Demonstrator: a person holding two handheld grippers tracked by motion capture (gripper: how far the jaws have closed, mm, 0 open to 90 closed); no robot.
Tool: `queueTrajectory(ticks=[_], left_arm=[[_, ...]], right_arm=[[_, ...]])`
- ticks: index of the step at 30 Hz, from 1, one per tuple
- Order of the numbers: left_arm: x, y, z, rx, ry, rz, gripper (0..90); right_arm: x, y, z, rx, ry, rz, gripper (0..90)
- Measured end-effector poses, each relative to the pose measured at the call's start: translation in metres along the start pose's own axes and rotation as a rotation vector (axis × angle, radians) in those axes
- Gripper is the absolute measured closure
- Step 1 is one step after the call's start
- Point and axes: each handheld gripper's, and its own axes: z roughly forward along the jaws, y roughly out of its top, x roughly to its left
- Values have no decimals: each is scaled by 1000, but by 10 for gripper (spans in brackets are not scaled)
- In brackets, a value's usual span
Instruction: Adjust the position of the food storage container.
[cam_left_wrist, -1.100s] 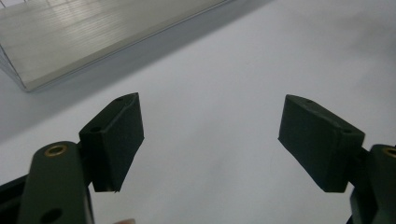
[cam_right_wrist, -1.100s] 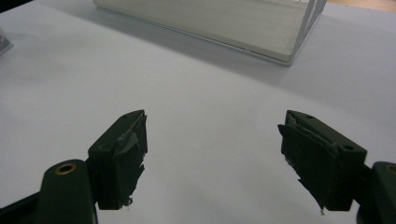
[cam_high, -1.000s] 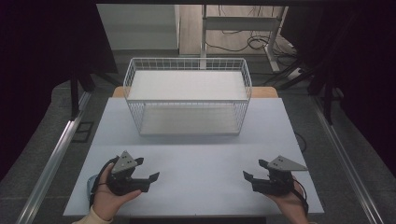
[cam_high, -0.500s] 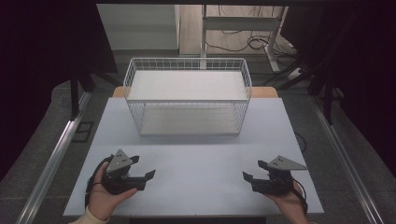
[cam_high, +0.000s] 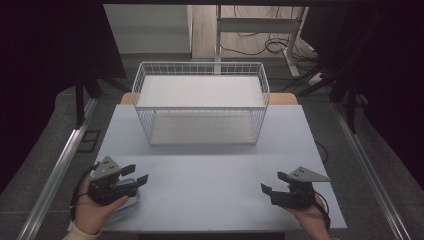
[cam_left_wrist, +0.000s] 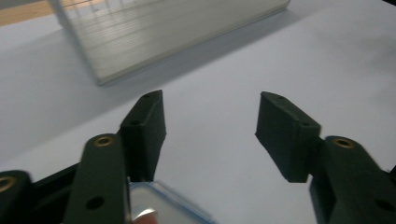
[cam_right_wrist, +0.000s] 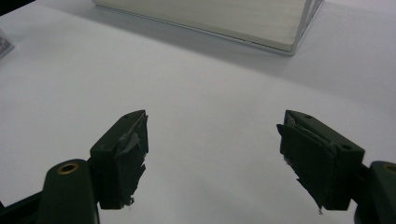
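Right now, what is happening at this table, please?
A person holds one claw in each hand at the near edge of a white table. The left claw and the right claw are both open and grip nothing. A clear, flat thing lies under the left claw; I cannot tell what it is. A white wire basket stands at the far side, untouched.

A lab or test room, by the look of it: a plain pale-grey table (cam_high: 210, 170) ringed by black curtains (cam_high: 45, 75), loose black cables (cam_high: 260, 42) on the floor beyond, metal floor rails (cam_high: 55, 170) alongside.
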Motion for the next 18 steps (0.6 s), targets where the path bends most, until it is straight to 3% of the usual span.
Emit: queueTrajectory(ticks=[1,5,11,13,18], left_arm=[[0,0,0,0,0,0,473],[22,-10,-18,46,37,-34,611],[39,-26,-33,93,83,-68,817],[50,-37,-40,100,114,-99,863],[61,-55,-50,142,156,-129,898]], right_arm=[[0,0,0,0,0,1,237],[-1,0,0,2,1,2,236],[-1,-1,2,13,3,2,235],[-1,-1,3,18,2,5,235],[-1,-2,4,24,-2,13,236]])
